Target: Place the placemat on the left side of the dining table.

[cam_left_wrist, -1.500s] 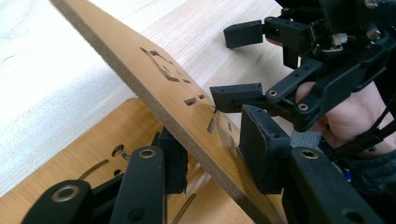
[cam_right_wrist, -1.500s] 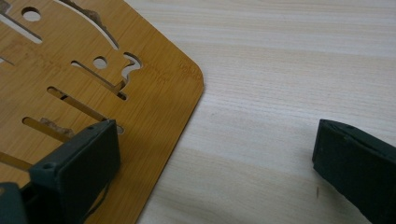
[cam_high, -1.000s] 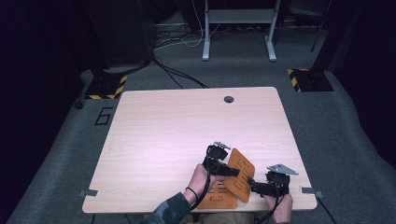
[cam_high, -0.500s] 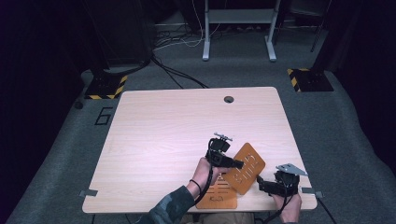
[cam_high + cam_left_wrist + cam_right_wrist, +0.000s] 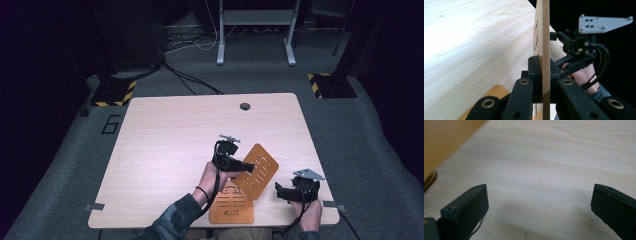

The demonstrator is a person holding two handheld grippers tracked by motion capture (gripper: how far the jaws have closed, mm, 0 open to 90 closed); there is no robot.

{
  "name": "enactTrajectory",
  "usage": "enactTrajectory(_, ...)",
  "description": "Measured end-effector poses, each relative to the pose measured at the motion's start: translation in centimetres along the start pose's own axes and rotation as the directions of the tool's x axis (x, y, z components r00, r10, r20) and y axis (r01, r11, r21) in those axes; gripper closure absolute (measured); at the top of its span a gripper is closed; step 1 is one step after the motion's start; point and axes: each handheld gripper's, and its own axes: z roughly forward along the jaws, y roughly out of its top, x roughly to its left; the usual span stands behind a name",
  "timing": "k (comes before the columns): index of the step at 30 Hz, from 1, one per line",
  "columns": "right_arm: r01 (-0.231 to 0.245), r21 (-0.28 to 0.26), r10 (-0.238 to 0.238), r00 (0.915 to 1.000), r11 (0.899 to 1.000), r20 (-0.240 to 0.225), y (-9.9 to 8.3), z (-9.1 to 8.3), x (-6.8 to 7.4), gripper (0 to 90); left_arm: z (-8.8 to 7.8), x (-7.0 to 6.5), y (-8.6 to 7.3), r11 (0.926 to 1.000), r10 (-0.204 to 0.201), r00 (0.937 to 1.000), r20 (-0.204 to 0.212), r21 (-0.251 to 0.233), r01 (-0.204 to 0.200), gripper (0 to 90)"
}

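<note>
Table [image 5: 165, 150]: the pale wood top carried all the work, and I kept both hands at its near right corner, where the pieces lay within easy reach.

Lower board [image 5: 231, 202]: this slotted brown board lay flat at the near edge, partly under the raised one. I judged it the base piece, left down so that the other could be brought to it.

Upper board [image 5: 256, 171]: I held this second brown board lifted off the table and tilted, its low end over the lower board. In the left gripper view it stood edge-on [image 5: 545, 50] between my jaws, so that its cut-outs stayed free of the grip.

Left claw [image 5: 246, 166]: it was pressed together on the upper board's edge, both pads flat against the faces [image 5: 541, 77]; its jaws had just finished closing on the board. A grip at the edge left most of the board clear for fitting.

Right claw [image 5: 278, 189]: it hung spread and empty just right of the boards, low over bare wood [image 5: 539, 202], apart from both pieces. I judged it waiting there to steady a board when needed.
</note>
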Motion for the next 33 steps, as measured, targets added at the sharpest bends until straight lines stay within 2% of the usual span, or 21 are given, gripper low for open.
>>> enactTrajectory(2,0.017,0.012,-0.017,0.9998,1.000,0.013,0.1,0.3,0.0,0.5,-0.5,0.2,0.1,0.9999,-0.007,1.0000,-0.005,-0.010,0.007,86.0)
enactTrajectory(7,0.023,0.042,-0.024,0.9993,0.999,0.028,0.1,0.7,0.2,0.8,-2.1,1.1,0.3,0.9993,-0.015,0.9993,-0.033,-0.034,0.014,86.0)
enactTrajectory(20,0.019,0.043,-0.020,0.9991,0.999,0.038,0.1,1.0,0.1,0.0,-6.2,3.3,0.7,0.9966,-0.037,0.9946,-0.097,-0.077,0.030,86.0)
enactTrajectory(33,0.013,0.045,-0.015,0.9991,0.999,0.039,0.1,1.0,0.1,0.0,-10.0,5.7,0.8,0.9928,-0.067,0.9827,-0.172,-0.110,0.048,86.0)
